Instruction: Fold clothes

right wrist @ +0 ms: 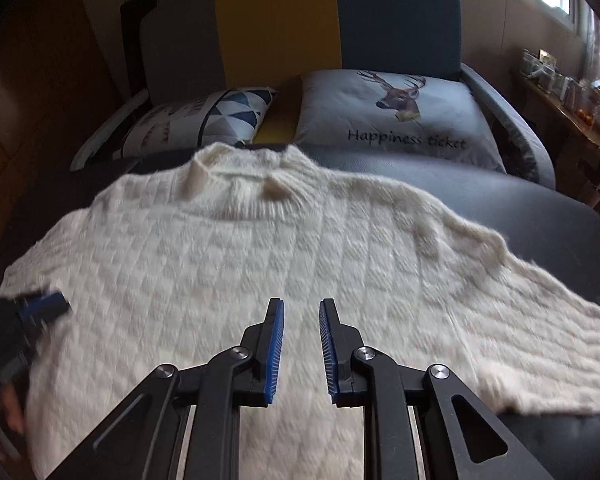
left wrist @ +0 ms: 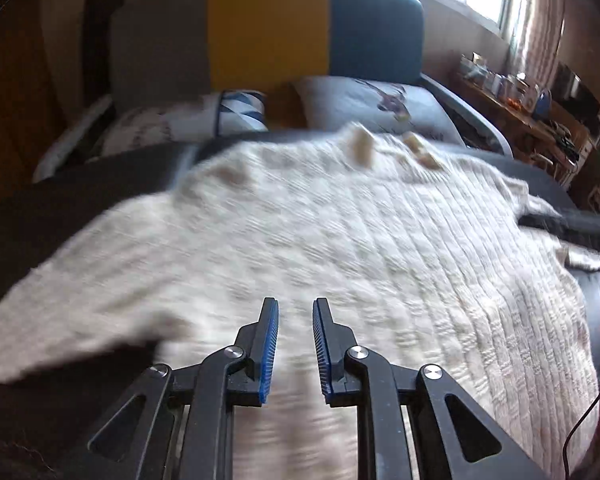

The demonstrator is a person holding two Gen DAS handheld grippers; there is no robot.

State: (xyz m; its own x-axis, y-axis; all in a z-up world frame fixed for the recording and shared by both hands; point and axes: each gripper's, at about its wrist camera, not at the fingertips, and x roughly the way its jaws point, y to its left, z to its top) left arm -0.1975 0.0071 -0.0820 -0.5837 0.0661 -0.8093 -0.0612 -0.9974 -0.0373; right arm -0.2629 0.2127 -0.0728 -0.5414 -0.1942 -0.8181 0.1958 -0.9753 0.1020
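No folds are showing yet: you are starting from a flat garment.

The cream cable-knit sweater (right wrist: 284, 264) is lying spread on the dark table (right wrist: 540, 216), collar away from you. You are holding your left gripper (left wrist: 295, 304) and right gripper (right wrist: 301, 304) over it, jaws apart, gripping nothing.

Both fisheye views looked forward and slightly down along their fingers, close above the white sweater (left wrist: 340, 248) spread on the dark worktop (right wrist: 540, 216). The left wrist view sat further left, the right wrist view further right. They shared the sweater, the deer cushion (right wrist: 392, 120) and the tricolour headboard (left wrist: 268, 28).
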